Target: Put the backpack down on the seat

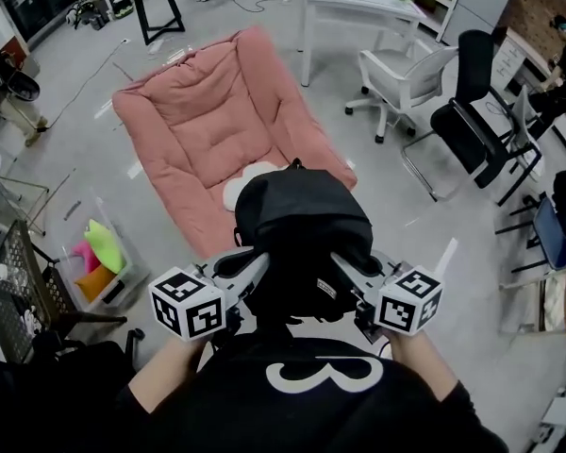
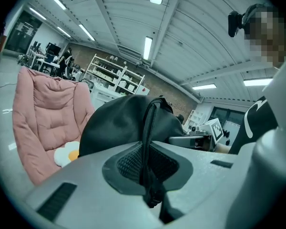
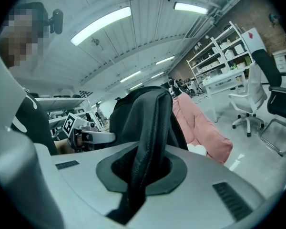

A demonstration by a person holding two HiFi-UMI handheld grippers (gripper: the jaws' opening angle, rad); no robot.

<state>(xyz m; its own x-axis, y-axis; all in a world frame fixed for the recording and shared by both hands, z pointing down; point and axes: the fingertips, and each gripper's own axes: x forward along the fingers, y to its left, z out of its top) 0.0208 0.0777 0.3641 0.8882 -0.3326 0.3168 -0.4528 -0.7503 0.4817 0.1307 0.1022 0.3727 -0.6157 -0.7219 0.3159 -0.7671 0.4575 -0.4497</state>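
- The seat (image 1: 203, 111) lies on the floor ahead of and below the pack (image 1: 302, 220). Its long axis runs away to the upper left.
- The pack is held up over the seat's near end and seems clear of it.
- The left tool (image 1: 256, 265) is pinched narrow on a thin strap (image 2: 148, 137). The right tool (image 1: 342, 263) is pinched on a broad mesh strap (image 3: 150, 137).
- The pack sits between and just ahead of both tools, each about equally near. Setting it down likely means going forward and down together.
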